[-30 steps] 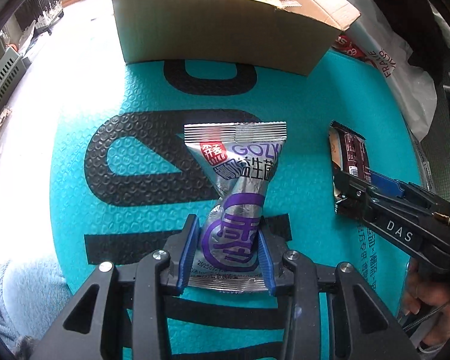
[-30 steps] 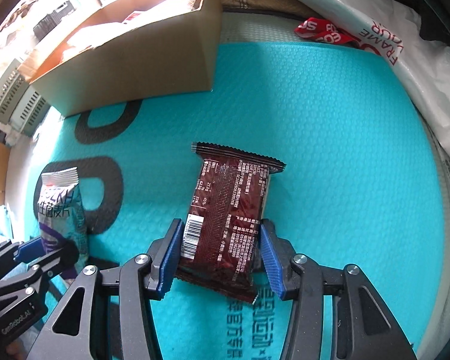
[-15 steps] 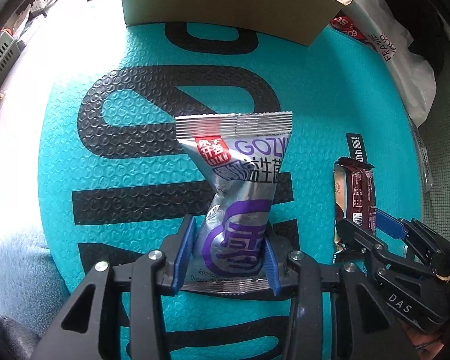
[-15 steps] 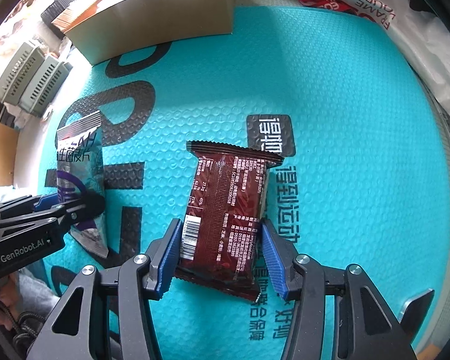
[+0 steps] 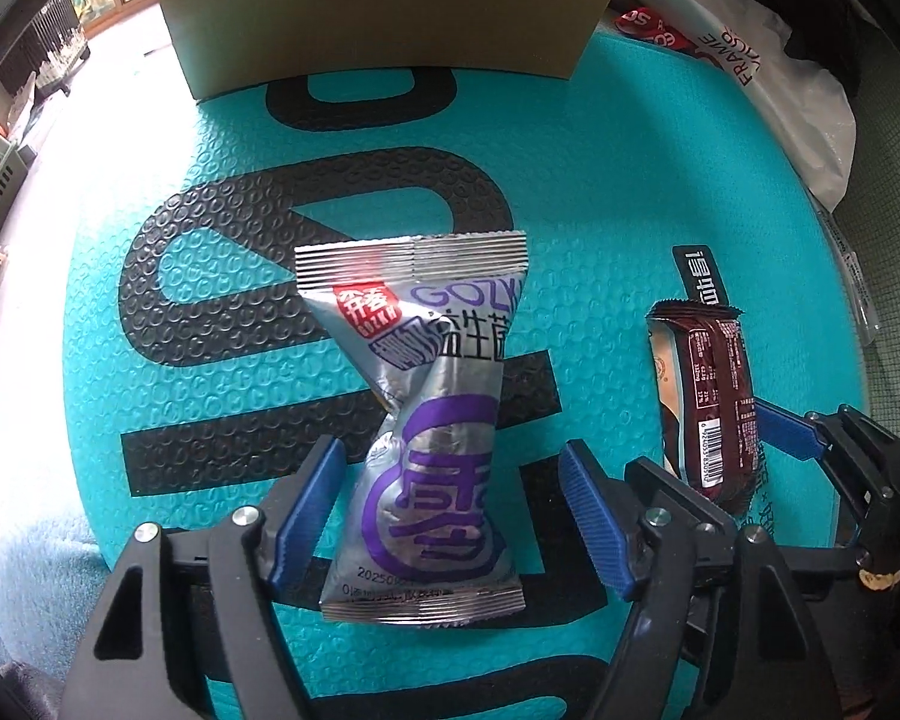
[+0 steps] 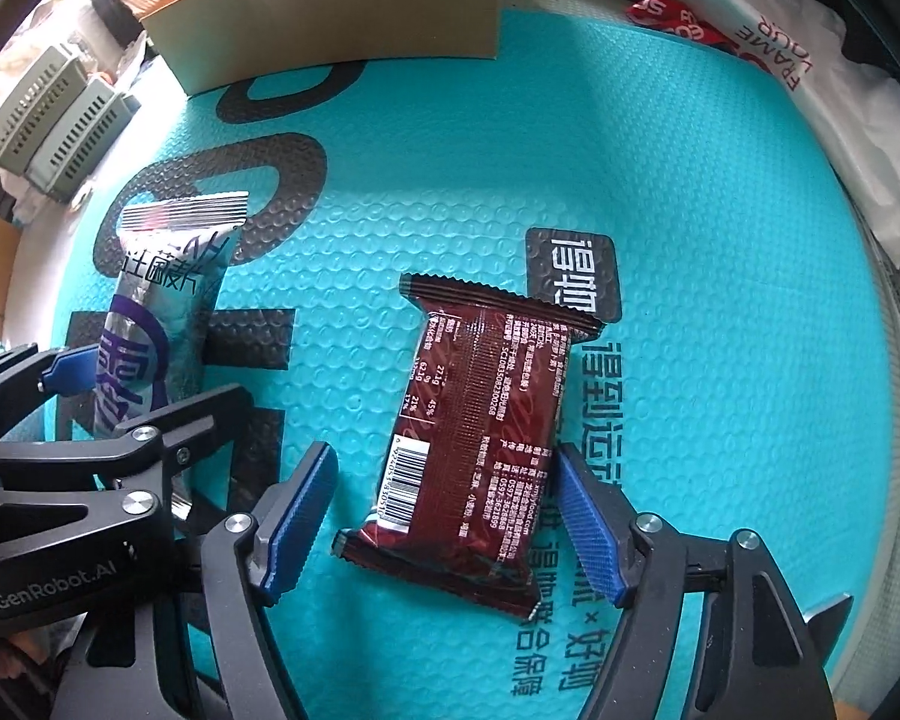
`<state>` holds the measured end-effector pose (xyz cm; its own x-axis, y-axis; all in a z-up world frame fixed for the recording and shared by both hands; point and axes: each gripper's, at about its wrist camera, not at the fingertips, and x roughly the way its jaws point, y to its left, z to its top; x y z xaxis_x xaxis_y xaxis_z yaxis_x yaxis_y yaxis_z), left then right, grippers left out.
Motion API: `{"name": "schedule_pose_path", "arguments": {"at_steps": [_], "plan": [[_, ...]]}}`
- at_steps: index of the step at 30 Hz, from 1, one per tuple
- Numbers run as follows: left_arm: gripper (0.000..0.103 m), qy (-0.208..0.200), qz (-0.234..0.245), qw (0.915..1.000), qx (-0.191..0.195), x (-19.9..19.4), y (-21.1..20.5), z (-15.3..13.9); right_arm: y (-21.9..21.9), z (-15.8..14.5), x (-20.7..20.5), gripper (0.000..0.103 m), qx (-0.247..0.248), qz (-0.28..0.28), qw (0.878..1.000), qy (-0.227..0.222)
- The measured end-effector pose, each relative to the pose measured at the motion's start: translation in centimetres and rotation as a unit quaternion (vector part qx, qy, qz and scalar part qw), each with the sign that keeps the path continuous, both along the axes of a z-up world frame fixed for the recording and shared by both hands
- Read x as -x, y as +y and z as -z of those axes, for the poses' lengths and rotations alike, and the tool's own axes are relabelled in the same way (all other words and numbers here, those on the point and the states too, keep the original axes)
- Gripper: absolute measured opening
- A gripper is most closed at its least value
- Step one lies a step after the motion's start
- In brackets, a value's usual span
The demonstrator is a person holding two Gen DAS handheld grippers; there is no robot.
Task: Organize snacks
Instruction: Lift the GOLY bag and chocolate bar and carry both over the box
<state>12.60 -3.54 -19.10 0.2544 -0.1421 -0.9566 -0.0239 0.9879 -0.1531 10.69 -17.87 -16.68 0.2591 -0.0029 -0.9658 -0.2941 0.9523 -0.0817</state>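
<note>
Left gripper (image 5: 450, 516) spread wide around silver snack pouch (image 5: 426, 438), pads clear of both sides. Right gripper (image 6: 444, 516) likewise wide, straddling brown snack packet (image 6: 480, 438). Teal mat (image 6: 690, 180) beneath everything; cardboard box (image 5: 384, 12) along mat's far edge; white plastic bag (image 6: 810, 60) at far right edge. Pouch and packet flat on mat, side by side, apart.

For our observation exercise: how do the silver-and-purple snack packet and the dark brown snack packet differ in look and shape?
The silver-and-purple packet is shiny foil with bold purple lettering and pinched at its waist; the dark brown packet is a flatter, plain rectangle showing small print and a barcode. Both lie on the teal mat, each between open jaws: left gripper and right gripper.
</note>
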Motion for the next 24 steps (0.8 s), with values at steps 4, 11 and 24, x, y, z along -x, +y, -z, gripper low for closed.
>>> {"name": "schedule_pose_path", "arguments": {"at_steps": [4, 11, 24], "plan": [[0.058, -0.012, -0.007, 0.9996, -0.026, -0.2, -0.3, 0.0, 0.2, 0.0, 0.2, 0.063, 0.010, -0.005, 1.000, -0.012], [0.030, -0.020, -0.050, 0.9985, -0.007, 0.6, 2.4, -0.5, -0.7, -0.6, 0.3, 0.048, -0.001, -0.009, 1.000, -0.011], [0.030, -0.038, -0.049, 0.9980, -0.009, 2.0, 2.6, -3.0, -3.6, -2.6, 0.7, 0.045, -0.073, 0.009, 0.997, 0.007]]}}
